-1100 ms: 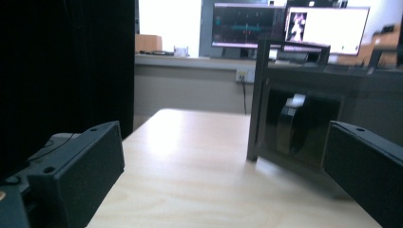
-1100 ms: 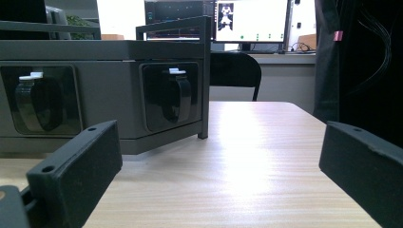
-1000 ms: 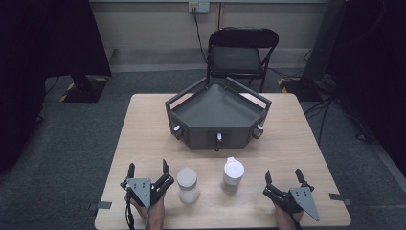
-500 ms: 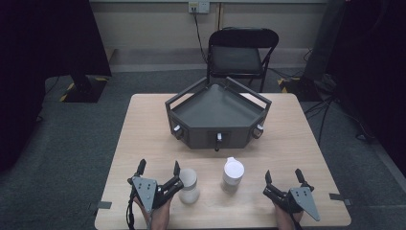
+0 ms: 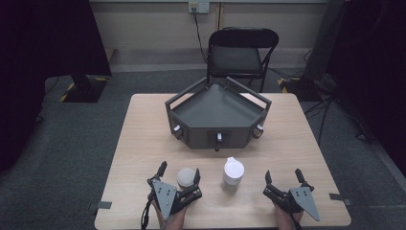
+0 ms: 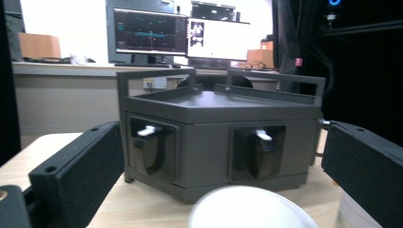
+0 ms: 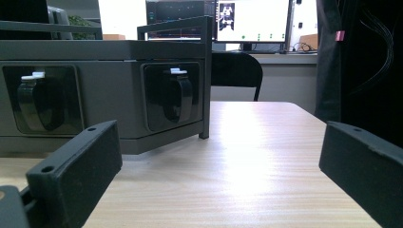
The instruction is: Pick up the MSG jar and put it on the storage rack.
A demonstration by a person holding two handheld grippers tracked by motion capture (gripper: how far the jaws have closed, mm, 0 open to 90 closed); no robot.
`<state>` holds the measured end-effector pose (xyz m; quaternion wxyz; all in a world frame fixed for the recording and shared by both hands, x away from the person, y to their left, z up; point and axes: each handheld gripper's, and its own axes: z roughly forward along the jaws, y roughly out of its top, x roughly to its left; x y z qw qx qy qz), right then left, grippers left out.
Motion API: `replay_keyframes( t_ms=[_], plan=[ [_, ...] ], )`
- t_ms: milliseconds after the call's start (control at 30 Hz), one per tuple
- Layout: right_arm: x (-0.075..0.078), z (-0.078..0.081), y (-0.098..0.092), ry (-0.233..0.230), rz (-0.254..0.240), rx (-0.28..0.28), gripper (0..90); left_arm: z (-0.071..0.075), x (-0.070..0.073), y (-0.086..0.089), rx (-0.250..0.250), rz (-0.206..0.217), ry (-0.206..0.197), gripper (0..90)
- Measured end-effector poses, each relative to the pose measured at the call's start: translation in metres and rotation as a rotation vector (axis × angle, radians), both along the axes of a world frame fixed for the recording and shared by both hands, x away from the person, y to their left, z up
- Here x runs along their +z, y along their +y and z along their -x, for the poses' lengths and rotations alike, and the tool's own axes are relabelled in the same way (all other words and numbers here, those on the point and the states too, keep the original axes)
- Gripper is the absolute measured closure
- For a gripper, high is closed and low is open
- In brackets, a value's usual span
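Left gripper [image 5: 178, 178] jaws wide, straddling white cup [image 5: 186, 176] near table's [image 5: 143, 143] front edge, holding nothing; center, then close gently. Right gripper [image 5: 285, 180] open, empty.

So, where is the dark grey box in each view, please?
High view: dark grey box in the middle of the table.
Left gripper view: centre, behind the white jar.
Right gripper view: upper left.
Shared landmark: the black chair behind it.
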<state>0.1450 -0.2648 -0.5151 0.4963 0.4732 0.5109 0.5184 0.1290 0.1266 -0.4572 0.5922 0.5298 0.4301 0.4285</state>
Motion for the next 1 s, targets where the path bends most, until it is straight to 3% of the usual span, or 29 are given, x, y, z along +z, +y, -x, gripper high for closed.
replay_keyframes(
  t_ms=[300, 567, 933, 1000],
  plan=[
    [0.000, 0.000, 0.000, 0.000, 0.000, 0.000, 0.0, 0.002, -0.009, -0.013, -0.013, -0.051, 0.032, 1.5],
    [0.000, 0.000, 0.000, 0.000, 0.000, 0.000, 0.0, 0.007, -0.018, -0.016, 0.017, -0.035, 0.066, 8.0],
    [0.000, 0.000, 0.000, 0.000, 0.000, 0.000, 0.0, 0.009, -0.025, -0.010, -0.011, -0.073, 0.088, 29.0],
    [0.000, 0.000, 0.000, 0.000, 0.001, 0.000, 0.0, 0.011, -0.027, -0.010, -0.004, -0.058, 0.085, 31.8]
  ],
)
